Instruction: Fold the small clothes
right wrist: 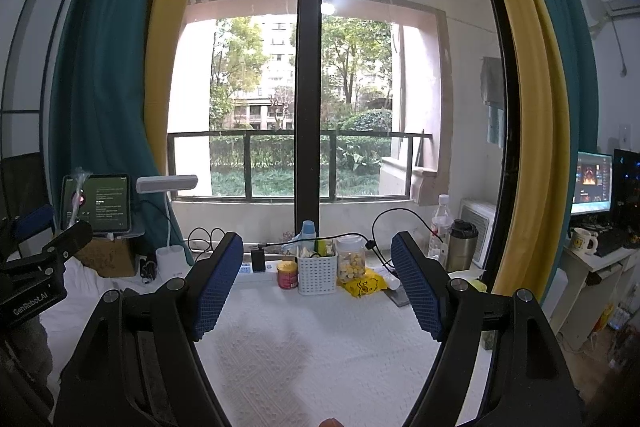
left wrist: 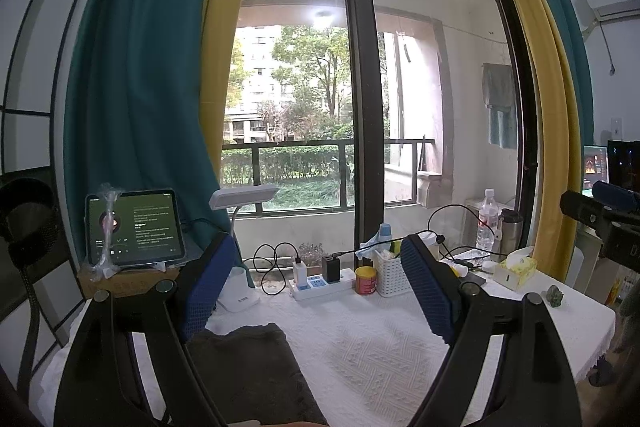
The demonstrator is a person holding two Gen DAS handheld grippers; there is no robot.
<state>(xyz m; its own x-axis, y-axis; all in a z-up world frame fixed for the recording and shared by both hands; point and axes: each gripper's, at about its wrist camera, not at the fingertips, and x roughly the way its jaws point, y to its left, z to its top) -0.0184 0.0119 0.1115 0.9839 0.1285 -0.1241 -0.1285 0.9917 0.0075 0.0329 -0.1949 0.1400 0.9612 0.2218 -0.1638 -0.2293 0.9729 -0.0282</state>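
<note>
A dark brown folded cloth [left wrist: 248, 367] lies flat on the white textured table cover [left wrist: 380, 355], at the lower left of the left wrist view. My left gripper [left wrist: 318, 291] hovers just above it, open, with nothing between its blue pads; its left finger hides the cloth's left edge. My right gripper [right wrist: 318, 287] is open too, held over bare white cover [right wrist: 320, 347] with nothing between its pads. Each gripper shows at the edge of the other's view: the right gripper [left wrist: 596, 203] at the far right, the left gripper [right wrist: 36, 267] at the far left.
Along the table's back edge by the window stand a tablet [left wrist: 136, 227] on a cardboard box, a white desk lamp [left wrist: 240, 291], a power strip [left wrist: 320, 283], a red tin [left wrist: 366, 279], a white basket [right wrist: 317, 269], a snack jar [right wrist: 351, 259], a water bottle [left wrist: 486, 223] and a tissue box [left wrist: 516, 267]. A monitor [right wrist: 592, 183] sits at the right.
</note>
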